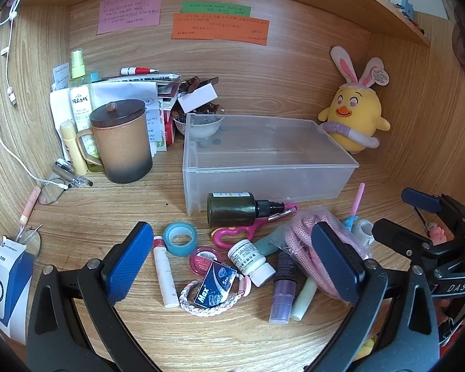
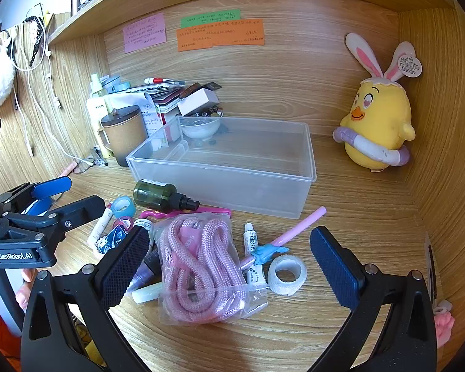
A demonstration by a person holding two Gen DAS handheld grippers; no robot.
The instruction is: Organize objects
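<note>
**Sorting start: both tongs open over the clutter, bin empty**

The clear rectangular plastic bin (image 2: 232, 167) stood on the wooden bench (image 2: 341, 325) with its open top upward and nothing visible inside, which suggested it was the intended receptacle. The loose items lay in a cluster just in front of the bin, within reach of both tools.

The right tongs (image 2: 229, 266) were spread wide apart and gripped nothing. They were poised over the clear bag of pink rope (image 2: 201, 266), which lay in front of the bin; the wide opening suited the bag's bulk, so this was probably the first pick. A white tape roll (image 2: 286, 274) and a pink straw with a blue clip (image 2: 294, 232) lay just beside the bag, on the side away from the left tool.

The left tongs (image 1: 232, 266) were likewise apart and empty, above the small items: a white pill bottle (image 1: 251, 260), a blue tape roll (image 1: 180, 238), a white-and-red tube (image 1: 166, 274) and a blue "Max" packet (image 1: 215, 283). A dark green spray bottle (image 1: 237, 209) lay on its side touching the bin's front wall, atop pink scissors (image 1: 248, 229).

The bag was soft and slippery-looking; a grip on plastic alone could slip.
</note>
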